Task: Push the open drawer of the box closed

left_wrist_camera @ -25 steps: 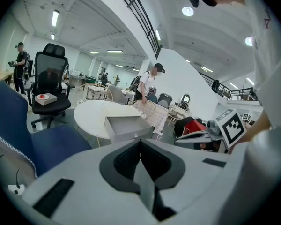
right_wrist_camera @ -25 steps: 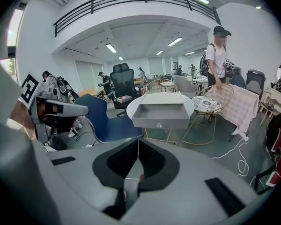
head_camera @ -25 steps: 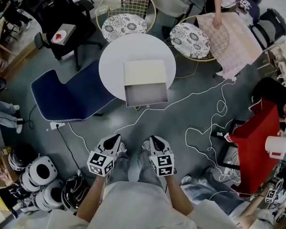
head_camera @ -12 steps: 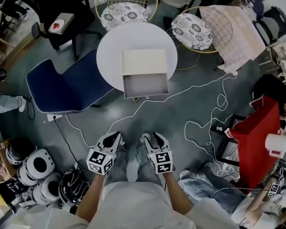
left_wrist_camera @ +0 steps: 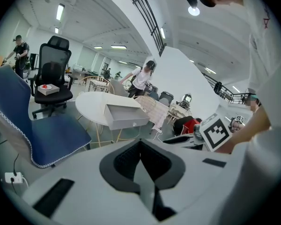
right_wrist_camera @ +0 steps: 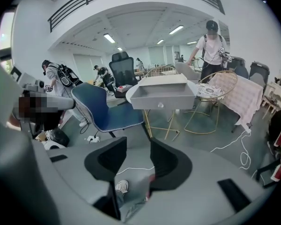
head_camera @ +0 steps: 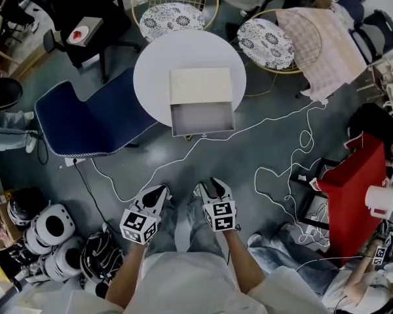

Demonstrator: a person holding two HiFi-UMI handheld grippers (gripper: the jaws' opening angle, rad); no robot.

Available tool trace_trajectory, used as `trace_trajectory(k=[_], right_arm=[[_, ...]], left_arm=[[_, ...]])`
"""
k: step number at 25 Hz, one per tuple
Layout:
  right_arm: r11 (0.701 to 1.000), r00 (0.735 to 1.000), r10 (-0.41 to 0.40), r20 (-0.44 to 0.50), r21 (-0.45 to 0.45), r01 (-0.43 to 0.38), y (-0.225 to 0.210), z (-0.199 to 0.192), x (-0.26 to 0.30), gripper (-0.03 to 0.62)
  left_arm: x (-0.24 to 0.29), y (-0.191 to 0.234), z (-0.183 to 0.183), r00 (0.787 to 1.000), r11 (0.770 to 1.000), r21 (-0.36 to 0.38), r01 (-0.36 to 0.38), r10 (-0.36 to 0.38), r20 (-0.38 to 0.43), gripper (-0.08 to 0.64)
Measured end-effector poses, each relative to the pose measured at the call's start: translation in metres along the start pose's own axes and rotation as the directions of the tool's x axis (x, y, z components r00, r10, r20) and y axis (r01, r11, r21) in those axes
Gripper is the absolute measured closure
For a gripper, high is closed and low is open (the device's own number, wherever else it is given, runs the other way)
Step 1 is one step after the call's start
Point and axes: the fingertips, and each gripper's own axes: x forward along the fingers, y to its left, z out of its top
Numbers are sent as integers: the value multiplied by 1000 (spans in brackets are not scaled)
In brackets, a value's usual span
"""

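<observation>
A cream box (head_camera: 200, 86) stands on a round white table (head_camera: 154, 77), and its grey drawer (head_camera: 202, 118) is pulled out toward me over the table's edge. Both grippers hang low in front of my body, far from the table. My left gripper (head_camera: 160, 191) is shut, its jaws meeting in a point with nothing in them. My right gripper (head_camera: 207, 187) is open; its jaws are closing with nothing between them. The right gripper view looks past the right gripper (right_wrist_camera: 138, 153) at the drawer (right_wrist_camera: 164, 97) front with its small knob. In the left gripper view, the left gripper (left_wrist_camera: 140, 146) points toward the drawer (left_wrist_camera: 124, 116).
A blue lounge chair (head_camera: 85, 120) sits left of the table. Two wire chairs with patterned cushions (head_camera: 170, 17) (head_camera: 262, 41) stand behind it. A white cable (head_camera: 275, 175) snakes across the floor to the right. Helmets (head_camera: 52, 231) lie at lower left, and a red seat (head_camera: 354, 195) stands at right.
The right gripper's jaws have parted from shut to open. Both grippers stay low by my body. The head view has shifted slightly.
</observation>
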Motion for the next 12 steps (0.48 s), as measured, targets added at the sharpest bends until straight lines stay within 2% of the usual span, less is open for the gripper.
trace_trajectory(k=[12], right_arm=[[998,998,-59,9,29,59,-42,41,59,440]], left_arm=[[-5,11,-2,1000,999,-37,-29,29,2,548]])
